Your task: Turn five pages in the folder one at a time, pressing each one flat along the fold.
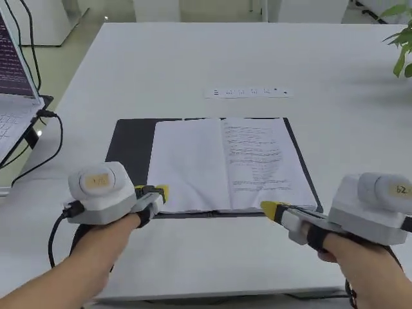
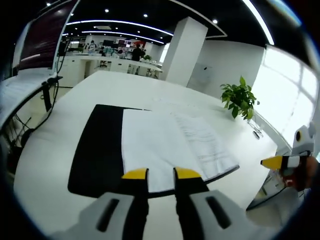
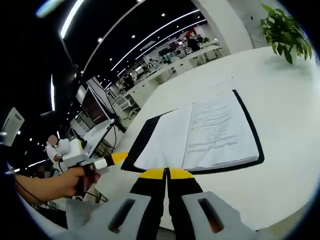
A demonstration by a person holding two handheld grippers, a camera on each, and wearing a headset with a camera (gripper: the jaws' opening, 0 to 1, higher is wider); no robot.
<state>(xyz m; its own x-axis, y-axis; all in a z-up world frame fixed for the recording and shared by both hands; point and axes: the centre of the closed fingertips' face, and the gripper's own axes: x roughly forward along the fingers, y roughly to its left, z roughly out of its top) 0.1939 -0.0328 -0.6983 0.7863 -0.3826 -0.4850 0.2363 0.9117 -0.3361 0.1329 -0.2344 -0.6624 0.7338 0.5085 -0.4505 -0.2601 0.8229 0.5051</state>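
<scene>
A: White table (image 1: 193, 257), one. From the left: one laptop (image 1: 9, 84) at the far left edge, with a black cable (image 1: 56, 138) looping from it onto the table.
B: Grippers?
A: Two. The left gripper (image 1: 159, 192) is at the near-left corner of the spread. In the left gripper view (image 2: 161, 174) its yellow tips have a narrow gap, nothing between them. Can't tell if they touch the paper.
B: Folder?
A: One black folder (image 1: 132, 151), lying open and flat in the middle of the table, with its near edge close to the table's front edge. Two pages face up: a blank page (image 1: 187, 164) on the left and a printed page (image 1: 257, 161) on the right, fold between them. A bare black strip of cover shows left of the blank page.
B: Behind it?
A: One white power strip (image 1: 248, 93), apart from the folder's far edge. Open tabletop beyond it and to the right.
B: Right side?
A: The right gripper (image 1: 269, 207) is just off the folder's near-right corner. Its tips are pressed together in the right gripper view (image 3: 166, 173), holding nothing. One plant (image 1: 402, 38) is at the far right, well apart.
</scene>
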